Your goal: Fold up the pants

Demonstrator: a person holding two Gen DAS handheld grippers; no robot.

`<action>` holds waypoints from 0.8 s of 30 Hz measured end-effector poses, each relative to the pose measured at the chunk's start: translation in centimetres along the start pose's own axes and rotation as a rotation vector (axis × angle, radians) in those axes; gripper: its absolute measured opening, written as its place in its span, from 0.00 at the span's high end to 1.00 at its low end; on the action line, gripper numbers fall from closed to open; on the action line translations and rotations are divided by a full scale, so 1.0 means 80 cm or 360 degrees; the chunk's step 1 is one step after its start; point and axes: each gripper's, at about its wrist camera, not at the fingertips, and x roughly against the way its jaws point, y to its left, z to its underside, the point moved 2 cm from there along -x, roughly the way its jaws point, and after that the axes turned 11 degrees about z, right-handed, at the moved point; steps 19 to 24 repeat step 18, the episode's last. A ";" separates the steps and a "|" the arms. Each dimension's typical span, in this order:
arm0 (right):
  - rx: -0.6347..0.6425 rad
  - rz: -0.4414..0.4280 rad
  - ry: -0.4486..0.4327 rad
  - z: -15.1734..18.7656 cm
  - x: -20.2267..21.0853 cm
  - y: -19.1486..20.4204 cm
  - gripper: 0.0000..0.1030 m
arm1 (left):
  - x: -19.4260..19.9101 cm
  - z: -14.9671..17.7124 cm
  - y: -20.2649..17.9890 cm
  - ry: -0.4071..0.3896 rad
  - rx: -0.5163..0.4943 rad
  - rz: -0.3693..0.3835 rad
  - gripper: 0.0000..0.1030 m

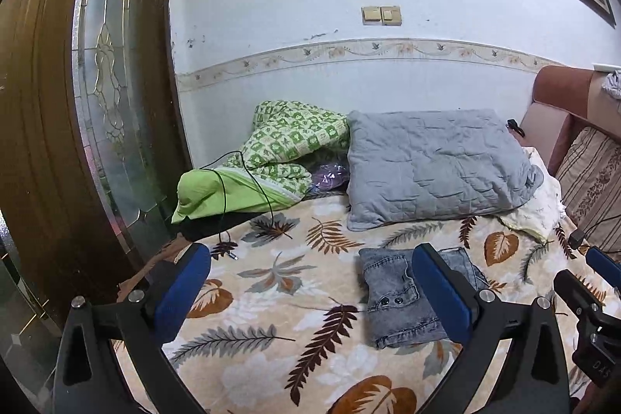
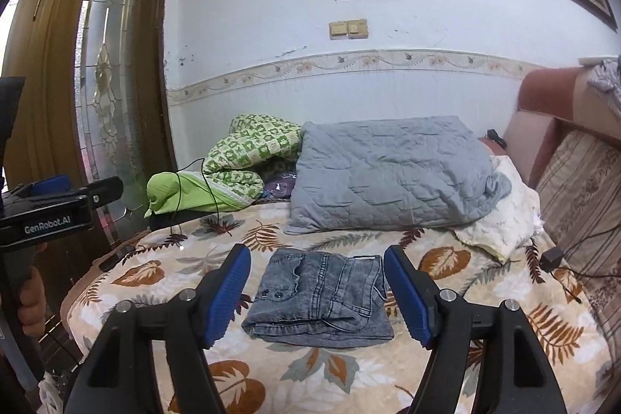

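Left gripper (image 1: 310, 282): jaws spread fully wide, holding nothing, raised above the leaf-print blanket (image 1: 271, 297) of the bed. Just to its right, the pants (image 2: 322, 297) lie folded into a compact grey denim rectangle, flat on the blanket, apparently finished and released. Right gripper (image 2: 316, 291): jaws wide apart, empty, framing the pants without touching. Behind: green quilt (image 2: 252, 150) with a black cable (image 2: 194, 189) over it, grey pillow (image 2: 388, 173), white cloth (image 2: 500, 216). None of these obstruct the pants.

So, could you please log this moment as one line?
folded grey denim pants on leaf-print blanket | left gripper open | right gripper open
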 end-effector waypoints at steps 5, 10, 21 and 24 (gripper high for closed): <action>0.0020 -0.0026 0.0033 0.005 -0.008 0.009 0.27 | -0.003 0.003 0.007 0.0012 0.0008 -0.0031 0.00; 0.0042 -0.0029 0.0083 0.015 -0.021 0.015 0.27 | -0.005 0.008 0.008 0.0029 0.0000 0.0003 0.00; 0.0078 -0.0046 0.0119 0.022 -0.029 0.023 0.27 | 0.001 0.005 0.011 -0.0014 0.0026 0.0097 0.00; 0.0078 -0.0046 0.0119 0.022 -0.029 0.023 0.27 | 0.001 0.005 0.011 -0.0014 0.0026 0.0097 0.00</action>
